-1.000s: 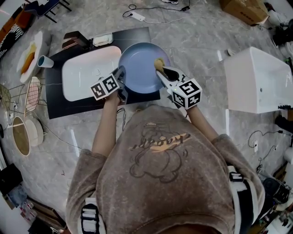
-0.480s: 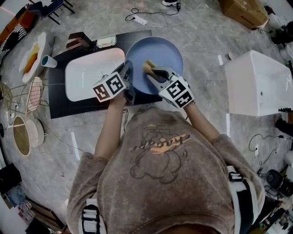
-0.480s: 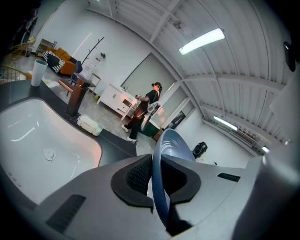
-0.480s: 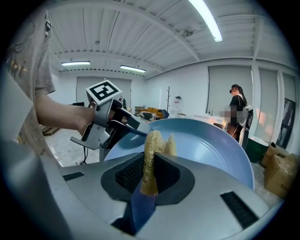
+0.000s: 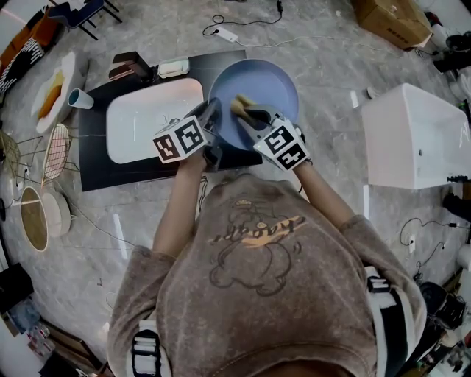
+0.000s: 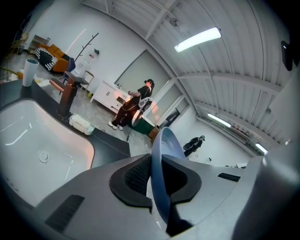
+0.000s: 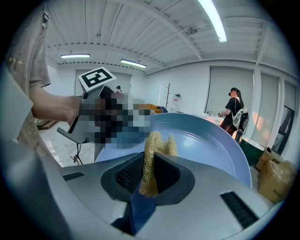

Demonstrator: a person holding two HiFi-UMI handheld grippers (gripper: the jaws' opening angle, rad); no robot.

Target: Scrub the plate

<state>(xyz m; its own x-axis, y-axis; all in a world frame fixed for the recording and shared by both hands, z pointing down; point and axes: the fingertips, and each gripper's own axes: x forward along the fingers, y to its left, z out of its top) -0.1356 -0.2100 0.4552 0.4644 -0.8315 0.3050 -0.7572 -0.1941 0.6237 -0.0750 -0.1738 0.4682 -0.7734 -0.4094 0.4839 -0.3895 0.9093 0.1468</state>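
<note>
Seen from above, a person [image 5: 257,250] in a brown sweatshirt holds a gripper in each hand over a black counter [image 5: 125,173]. The left gripper [image 6: 157,179] is clamped on the near rim of a round blue plate [image 5: 268,81]; its own view shows the thin edge pinched between the two dark pads, with the plate standing on edge and tilted. Just beside it, the right gripper [image 7: 149,174] is closed on a yellow, coarse-fibred sponge [image 7: 152,152], which sticks up from the jaws and lies against the plate's blue inner face near its lower left part. The plate is held above the right end of the counter, just right of a white rectangular sink [image 5: 147,118] set into it. Behind the sink stands a brown faucet [image 5: 129,68], and a pale cup [image 5: 77,98] sits at the counter's far left corner. Further off, on the grey marbled floor [image 5: 324,44], a large white tub [image 5: 412,132] stands to the right, well apart from the counter, and a cardboard box [image 5: 390,18] lies at the top right.
</note>
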